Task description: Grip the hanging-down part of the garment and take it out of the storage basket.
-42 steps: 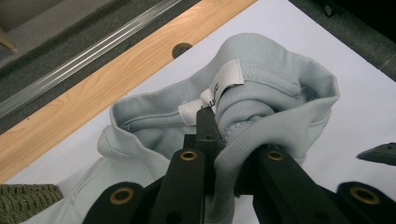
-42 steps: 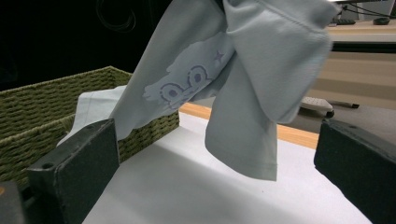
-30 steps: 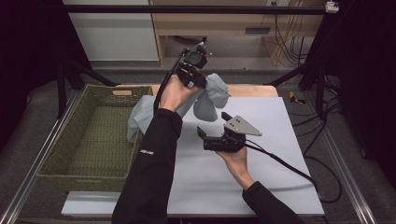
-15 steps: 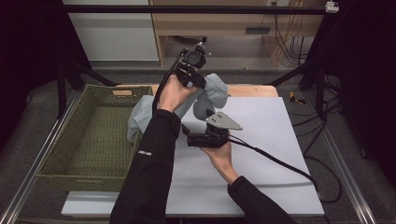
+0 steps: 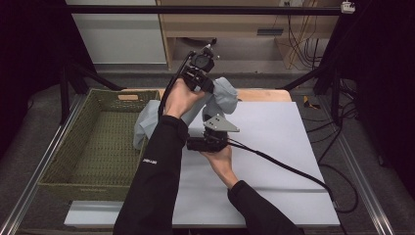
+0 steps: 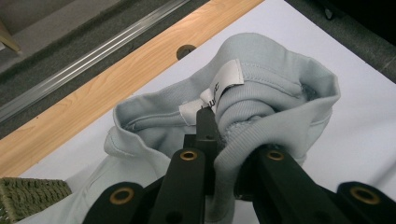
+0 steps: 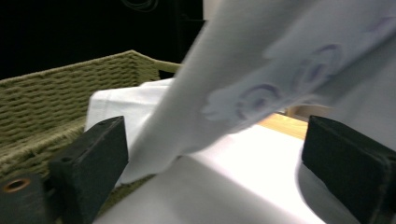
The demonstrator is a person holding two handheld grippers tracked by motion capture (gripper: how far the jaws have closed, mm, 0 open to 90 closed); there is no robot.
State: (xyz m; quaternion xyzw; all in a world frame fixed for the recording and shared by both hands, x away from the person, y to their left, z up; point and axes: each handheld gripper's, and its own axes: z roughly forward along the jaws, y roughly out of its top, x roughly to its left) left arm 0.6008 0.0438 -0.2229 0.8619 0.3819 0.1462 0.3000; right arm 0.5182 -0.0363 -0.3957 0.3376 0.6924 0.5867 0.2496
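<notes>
High view showed my left gripper (image 5: 199,78) raised above the far edge of the tabletop (image 5: 274,147), its jaws pinched on the collar of the pale grey garment (image 5: 222,95), which hung half over the near rim of the woven basket (image 5: 98,142). My right gripper (image 7: 215,154), jaws spread and just starting to close, had fabric between them ungripped. I judged the lift done, the second grasp and the drop into the basket left.

grey carpet floor (image 5: 44,105), wooden shelf unit (image 5: 230,29) behind, dark surroundings.
</notes>
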